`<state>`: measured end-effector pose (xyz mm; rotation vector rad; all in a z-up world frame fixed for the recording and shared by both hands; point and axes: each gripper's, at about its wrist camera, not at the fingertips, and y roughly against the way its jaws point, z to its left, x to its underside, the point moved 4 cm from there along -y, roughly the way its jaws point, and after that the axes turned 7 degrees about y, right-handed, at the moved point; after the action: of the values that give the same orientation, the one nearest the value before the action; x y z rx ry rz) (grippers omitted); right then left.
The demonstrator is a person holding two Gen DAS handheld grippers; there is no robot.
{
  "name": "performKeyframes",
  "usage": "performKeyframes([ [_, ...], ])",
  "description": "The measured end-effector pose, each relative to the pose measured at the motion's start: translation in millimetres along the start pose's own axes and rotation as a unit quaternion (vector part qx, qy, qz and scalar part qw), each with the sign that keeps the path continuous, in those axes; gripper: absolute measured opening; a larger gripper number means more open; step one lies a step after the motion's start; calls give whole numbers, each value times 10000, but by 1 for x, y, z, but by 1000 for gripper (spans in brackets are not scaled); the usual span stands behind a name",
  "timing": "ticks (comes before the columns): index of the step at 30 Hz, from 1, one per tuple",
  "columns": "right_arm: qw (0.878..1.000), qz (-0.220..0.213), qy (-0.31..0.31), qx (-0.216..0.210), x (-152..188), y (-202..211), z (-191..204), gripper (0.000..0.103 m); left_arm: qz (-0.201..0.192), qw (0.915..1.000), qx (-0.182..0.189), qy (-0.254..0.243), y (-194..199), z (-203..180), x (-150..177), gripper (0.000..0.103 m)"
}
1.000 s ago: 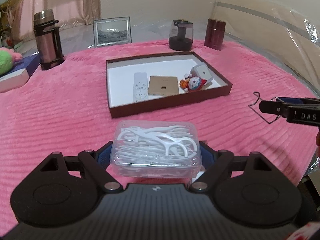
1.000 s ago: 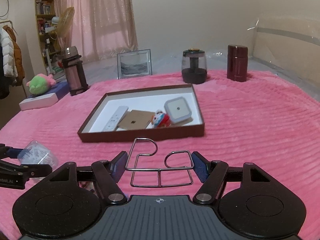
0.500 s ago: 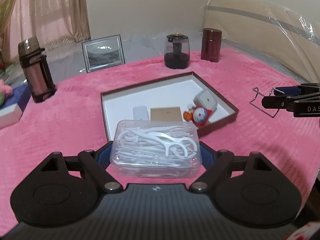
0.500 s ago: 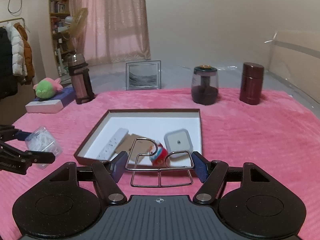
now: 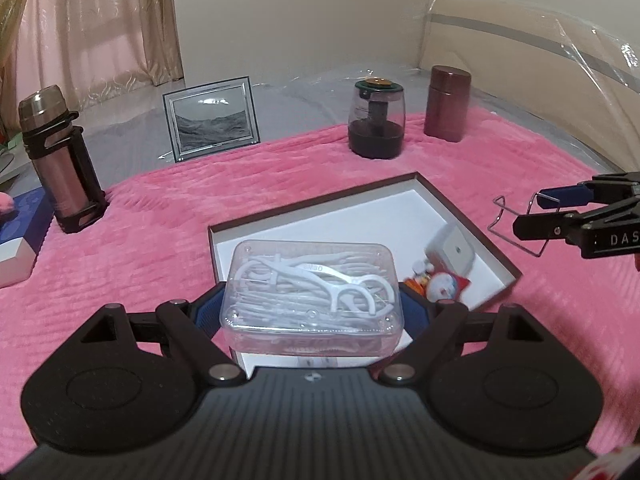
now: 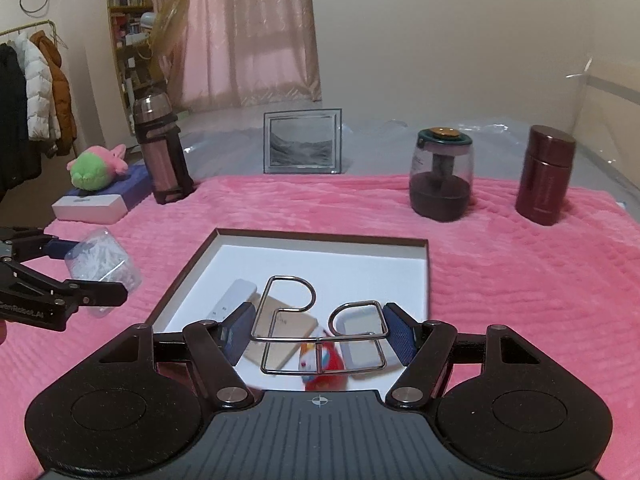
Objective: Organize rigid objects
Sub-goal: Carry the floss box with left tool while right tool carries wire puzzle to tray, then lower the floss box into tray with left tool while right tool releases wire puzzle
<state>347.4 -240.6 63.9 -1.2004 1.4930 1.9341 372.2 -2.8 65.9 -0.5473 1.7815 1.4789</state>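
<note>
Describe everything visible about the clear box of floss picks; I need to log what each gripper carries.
The clear box of floss picks is a rounded rectangular case of transparent plastic, lid shut, packed with white floss picks. The left gripper clamps it by its two short ends between blue pads, holding it roughly level in the air above the near left part of the brown tray. Nothing else touches it. The right wrist view shows it left of the tray.

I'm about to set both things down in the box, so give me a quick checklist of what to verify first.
1. Left claw clamped on floss pick case: ok.
2. Right claw clamped on wire rack: ok.
3. Brown tray below both loads: ok.
4. Bare tray floor for the case: ok, far half is free.
5. Rack clear of toy figure and white square gadget: not ok, it hangs over them.
6. Height above the tray: cannot tell.
</note>
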Motion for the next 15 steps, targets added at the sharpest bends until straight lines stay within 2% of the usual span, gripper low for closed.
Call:
performKeyframes([
  [15, 9997, 223, 8, -127, -38, -97, -30, 66, 136, 9998, 30, 133, -91, 18, -46, 83],
])
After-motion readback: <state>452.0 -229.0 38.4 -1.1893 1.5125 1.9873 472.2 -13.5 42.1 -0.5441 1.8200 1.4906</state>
